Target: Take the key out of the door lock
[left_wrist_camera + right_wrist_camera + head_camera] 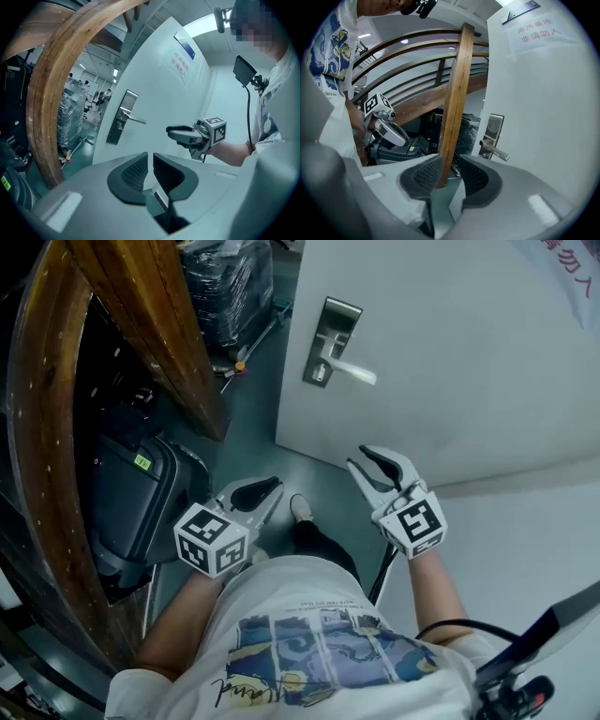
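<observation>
Our left gripper (150, 154) has its jaws barely ajar and our right gripper (451, 158) has them wider. Both are empty (the post (457, 93) seen between the right pads stands far behind them). Both hang well short of the door (450, 352), aimed toward the lock (330, 341). The key is too small to make out; we judge it sits below the handle (354, 372). We might catch the handle instead, or pull the key out crooked and jam it.
</observation>
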The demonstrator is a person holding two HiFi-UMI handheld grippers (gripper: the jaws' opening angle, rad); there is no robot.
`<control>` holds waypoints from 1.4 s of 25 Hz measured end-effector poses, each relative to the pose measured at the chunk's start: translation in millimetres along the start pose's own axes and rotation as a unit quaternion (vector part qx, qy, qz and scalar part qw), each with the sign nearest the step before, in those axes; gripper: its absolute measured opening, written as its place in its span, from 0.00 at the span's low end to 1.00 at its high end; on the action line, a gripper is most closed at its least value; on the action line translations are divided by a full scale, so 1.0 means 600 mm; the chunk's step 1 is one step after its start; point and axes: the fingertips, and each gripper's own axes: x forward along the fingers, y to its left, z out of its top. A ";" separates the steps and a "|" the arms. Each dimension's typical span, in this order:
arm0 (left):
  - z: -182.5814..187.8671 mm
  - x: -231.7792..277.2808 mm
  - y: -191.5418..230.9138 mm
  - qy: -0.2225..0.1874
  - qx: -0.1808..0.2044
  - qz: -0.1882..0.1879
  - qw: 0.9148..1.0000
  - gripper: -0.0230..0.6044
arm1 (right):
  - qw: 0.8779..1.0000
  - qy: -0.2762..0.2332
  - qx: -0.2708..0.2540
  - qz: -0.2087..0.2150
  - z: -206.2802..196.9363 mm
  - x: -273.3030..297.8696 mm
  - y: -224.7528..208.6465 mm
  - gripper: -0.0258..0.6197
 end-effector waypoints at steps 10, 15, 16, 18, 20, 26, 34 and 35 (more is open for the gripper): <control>0.058 0.120 0.091 -0.022 -0.042 0.051 0.998 0.14 | 0.997 -0.011 -0.065 0.042 0.031 0.110 -0.171 0.25; 0.070 0.170 0.125 -0.029 -0.068 0.070 0.995 0.17 | 0.994 -0.009 -0.087 0.065 0.025 0.157 -0.214 0.29; 0.072 0.178 0.131 -0.029 -0.070 0.074 0.994 0.17 | 0.993 -0.008 -0.092 0.072 0.023 0.165 -0.218 0.30; 0.078 0.191 0.143 -0.033 -0.075 0.083 0.993 0.18 | 0.992 -0.003 -0.095 0.088 0.020 0.180 -0.222 0.30; 0.084 0.205 0.152 -0.041 -0.087 0.087 0.992 0.19 | 0.990 0.000 -0.096 0.104 0.015 0.193 -0.227 0.30; 0.087 0.250 0.181 -0.061 -0.145 0.084 0.984 0.22 | 0.985 -0.004 -0.098 0.144 -0.007 0.222 -0.219 0.30; 0.090 0.298 0.214 -0.085 -0.206 0.078 0.972 0.23 | 0.982 -0.006 -0.082 0.168 -0.020 0.237 -0.209 0.28; 0.090 0.303 0.218 -0.089 -0.214 0.076 0.970 0.23 | 0.982 -0.006 -0.081 0.169 -0.022 0.238 -0.208 0.27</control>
